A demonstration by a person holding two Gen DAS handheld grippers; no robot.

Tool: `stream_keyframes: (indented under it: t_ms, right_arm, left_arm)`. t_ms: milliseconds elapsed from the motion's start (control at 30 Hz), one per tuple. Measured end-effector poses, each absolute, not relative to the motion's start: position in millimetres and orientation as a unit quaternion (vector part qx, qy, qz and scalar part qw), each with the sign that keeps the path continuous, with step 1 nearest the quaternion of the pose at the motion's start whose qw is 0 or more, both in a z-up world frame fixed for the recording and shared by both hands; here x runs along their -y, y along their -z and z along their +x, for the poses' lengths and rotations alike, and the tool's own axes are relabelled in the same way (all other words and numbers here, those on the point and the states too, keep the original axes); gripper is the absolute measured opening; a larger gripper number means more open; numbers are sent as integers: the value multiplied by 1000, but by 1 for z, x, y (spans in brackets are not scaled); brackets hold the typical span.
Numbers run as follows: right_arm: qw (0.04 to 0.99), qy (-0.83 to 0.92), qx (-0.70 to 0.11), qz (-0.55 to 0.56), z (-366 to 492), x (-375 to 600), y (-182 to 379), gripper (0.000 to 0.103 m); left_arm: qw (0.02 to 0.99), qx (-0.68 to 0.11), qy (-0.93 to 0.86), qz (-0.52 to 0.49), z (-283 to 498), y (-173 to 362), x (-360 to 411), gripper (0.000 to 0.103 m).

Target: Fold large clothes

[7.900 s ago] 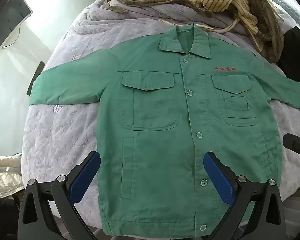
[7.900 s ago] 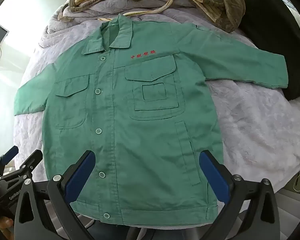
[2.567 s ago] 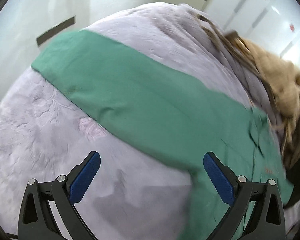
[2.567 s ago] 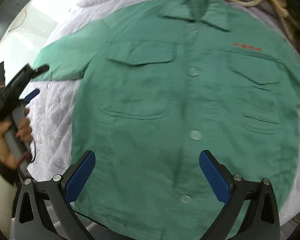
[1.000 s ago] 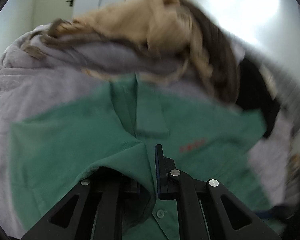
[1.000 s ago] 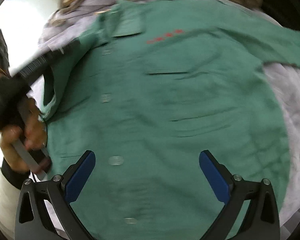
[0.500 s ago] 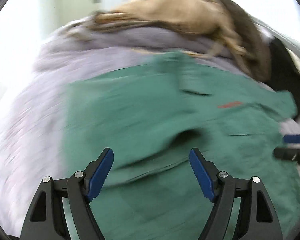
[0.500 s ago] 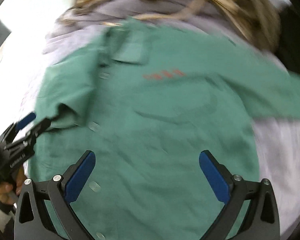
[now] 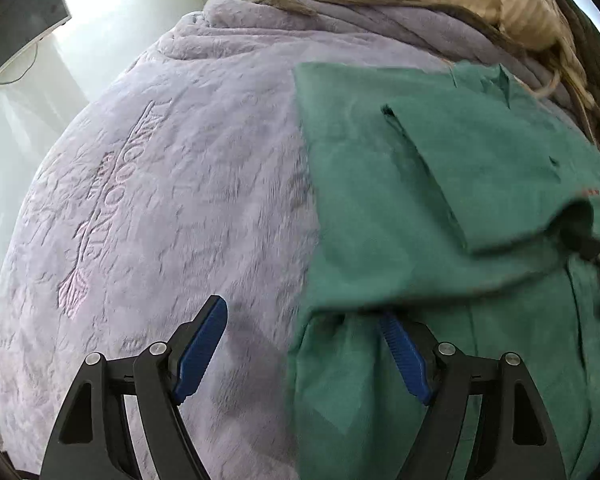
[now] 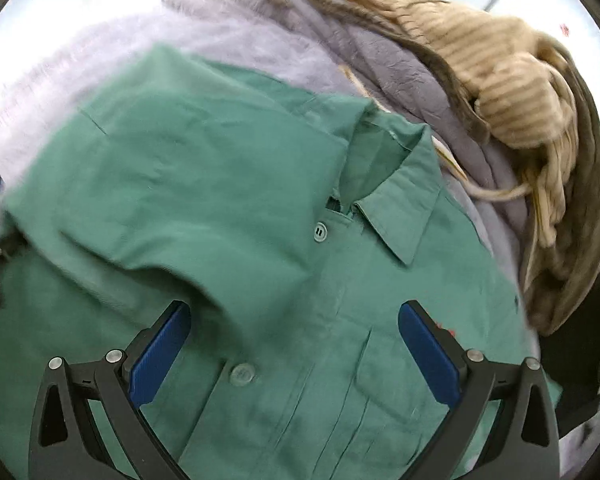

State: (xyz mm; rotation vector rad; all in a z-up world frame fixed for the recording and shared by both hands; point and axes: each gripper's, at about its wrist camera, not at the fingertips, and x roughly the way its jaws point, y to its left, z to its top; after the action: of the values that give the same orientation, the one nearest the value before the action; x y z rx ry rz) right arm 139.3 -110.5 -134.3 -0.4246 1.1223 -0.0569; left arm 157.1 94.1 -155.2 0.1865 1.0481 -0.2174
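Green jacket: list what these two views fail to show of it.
- Hem of the green jacket: cut off by the bottom edge in both views.
- Far sleeve: past the right edge in both.
- Red chest lettering: blurred in the left view; hidden behind a pad in the right.
- Chest under the folded sleeve: covered.

left gripper (image 9: 302, 322): black arms, blue pads, silver screws near the pads
right gripper (image 10: 294, 324): black arms with cut-outs, blue pads, silver screws
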Motion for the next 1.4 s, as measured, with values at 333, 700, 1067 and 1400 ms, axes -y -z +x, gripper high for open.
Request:
stream_keyframes:
  t_ms: [333, 700, 1067, 1400]
  right_arm:
    - [861, 151, -437, 211, 134, 237, 106, 98]
    - [713, 112, -397, 567, 78, 318, 179, 98]
    - [615, 92, -347, 702, 37, 343, 199, 99]
    - [713, 29, -430, 554, 61, 311, 166, 100]
  left_arm:
    - [865, -500, 37, 10, 172, 164, -130, 81]
    - [867, -496, 58, 1, 171, 161, -141, 91]
    - [857, -510, 67, -17, 171, 159, -148, 91]
    - [849, -508, 146, 18, 169, 103, -157, 91]
